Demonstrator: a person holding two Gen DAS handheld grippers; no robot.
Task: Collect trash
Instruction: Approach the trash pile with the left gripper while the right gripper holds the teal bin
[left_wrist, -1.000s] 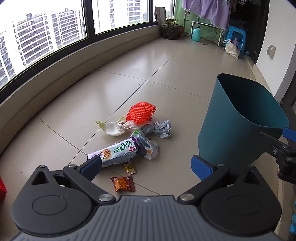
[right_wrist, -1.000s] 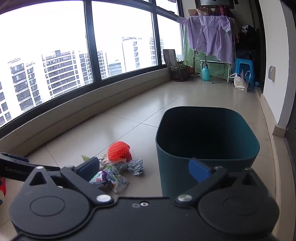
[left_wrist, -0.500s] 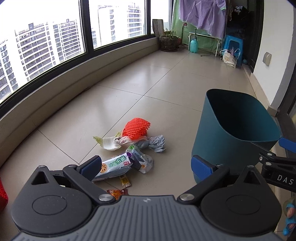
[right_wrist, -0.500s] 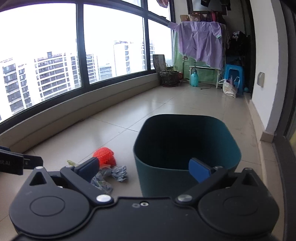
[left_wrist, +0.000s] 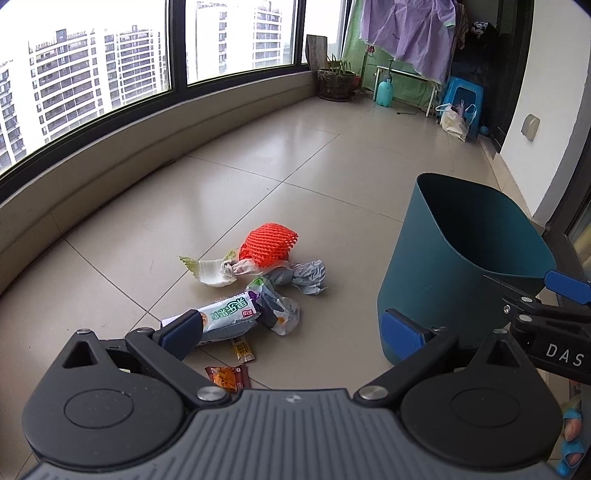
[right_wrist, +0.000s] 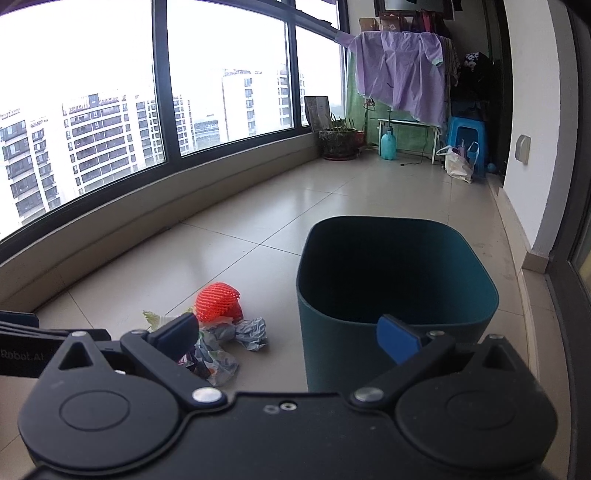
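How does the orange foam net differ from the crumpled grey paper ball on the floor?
The orange foam fruit net is a bright, open mesh dome; the crumpled grey paper ball is dull and wrinkled, with no holes. The net sits farther from the left gripper and looks bulkier; the paper lies lower and nearer the teal plastic bin. Both lie on the tiled floor in the same litter pile, outside the bin.

The left tool (left_wrist: 291, 332) has dropped back toward the trash pile (left_wrist: 258, 288), which sits higher in frame; the bin (right_wrist: 395, 295) has slid right in the right view.
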